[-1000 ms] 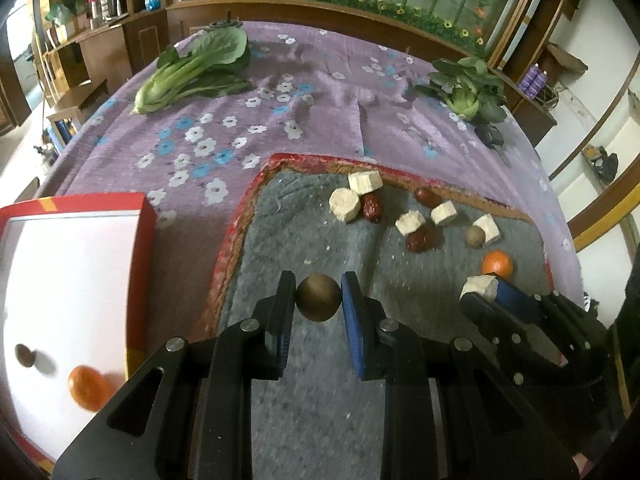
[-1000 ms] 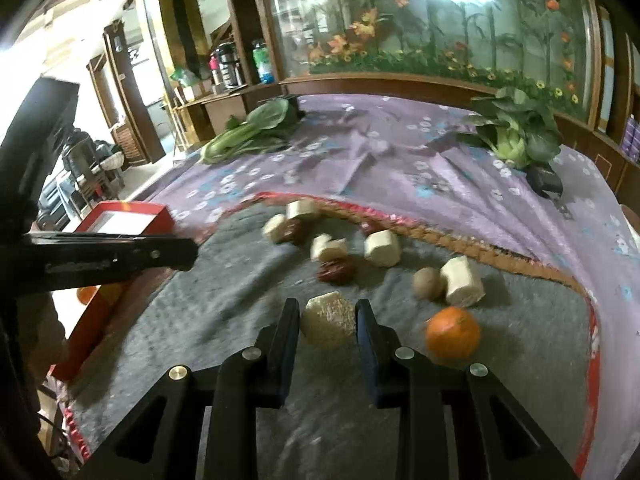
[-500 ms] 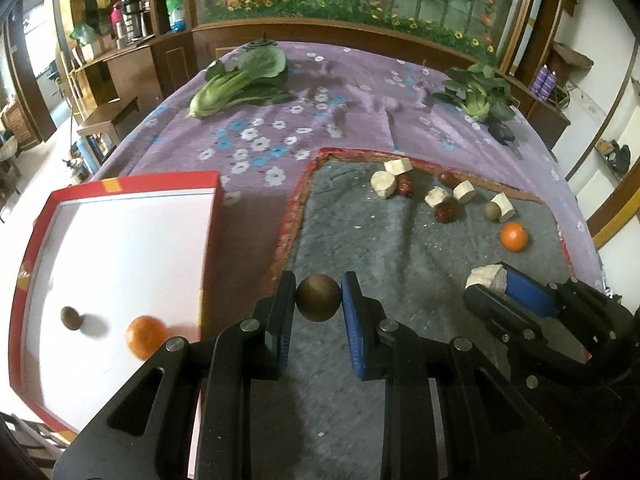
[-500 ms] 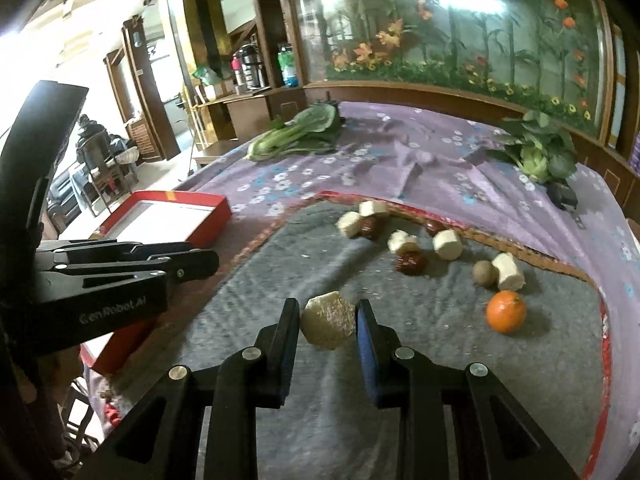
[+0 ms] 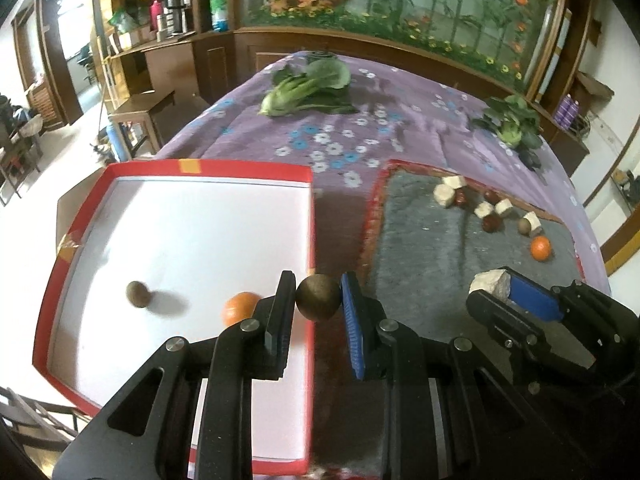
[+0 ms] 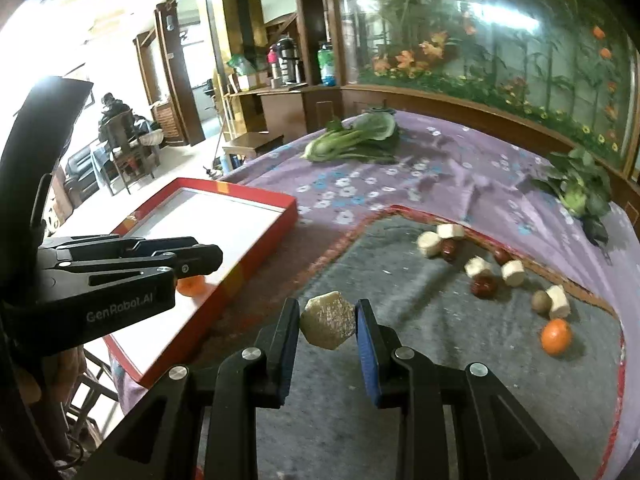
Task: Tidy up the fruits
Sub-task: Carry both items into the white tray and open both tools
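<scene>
My left gripper (image 5: 317,300) is shut on a round brown fruit (image 5: 318,297) and hangs over the right wall of the red tray (image 5: 208,168). On the tray's white floor lie another brown fruit (image 5: 138,294) and an orange (image 5: 240,308). My right gripper (image 6: 328,326) is shut on a pale hexagonal chunk (image 6: 328,325) above the grey mat (image 6: 420,320), to the right of the tray (image 6: 256,256). Further back on the mat lie several pale chunks, dark red fruits, a brown fruit (image 6: 540,301) and a loose orange (image 6: 556,336).
A purple floral cloth (image 5: 360,136) covers the table. One bok choy (image 5: 304,88) lies at the far edge, another leafy green (image 5: 512,124) at the far right. The tray overhangs the table's left edge. Wooden furniture (image 5: 140,108) stands beyond on the left.
Both grippers have carried their fruits to the left, away from the pile. The tray has come fully into the left wrist view and now lies under the left gripper.
</scene>
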